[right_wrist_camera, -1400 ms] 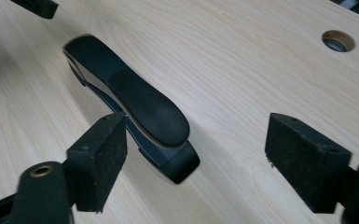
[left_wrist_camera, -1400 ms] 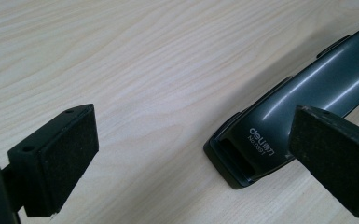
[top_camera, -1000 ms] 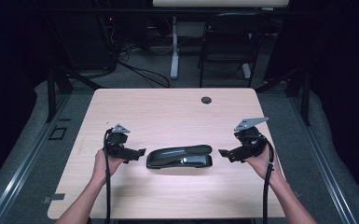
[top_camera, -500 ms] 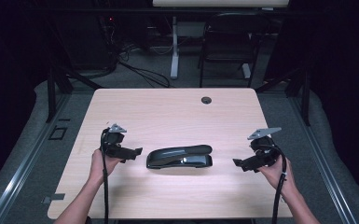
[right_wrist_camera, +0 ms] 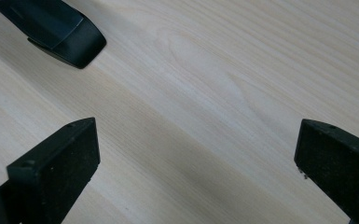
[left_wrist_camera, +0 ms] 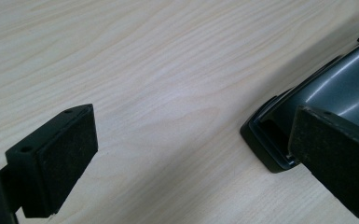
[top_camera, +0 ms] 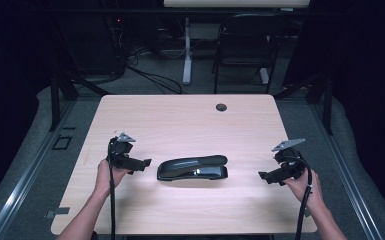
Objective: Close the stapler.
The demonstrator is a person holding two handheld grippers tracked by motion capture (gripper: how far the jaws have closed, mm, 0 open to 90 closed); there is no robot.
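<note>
A black stapler point(top_camera: 192, 167) lies flat in the middle of the light wood table point(top_camera: 180, 115). My left gripper point(top_camera: 144, 163) is held just left of the stapler's end, pointing at it, open. In the left gripper view point(left_wrist_camera: 191, 135) the stapler's end point(left_wrist_camera: 326, 93) lies past the right pad, with bare wood between the jaws. My right gripper point(top_camera: 263, 176) hovers near the table's right front, well apart from the stapler. Its jaws have just been opening and stand open with nothing between them point(right_wrist_camera: 198, 140). The stapler's tip point(right_wrist_camera: 51, 28) lies far off at the upper left.
A round cable hole point(top_camera: 221, 107) sits near the table's far edge. Behind the table stand a dark chair point(top_camera: 240, 45) and a white desk leg point(top_camera: 186, 50), with cables on the floor. Metal rails run along both sides.
The right hand has moved right and toward the front edge, lower and farther from the stapler. The left hand has stayed nearly in place.
</note>
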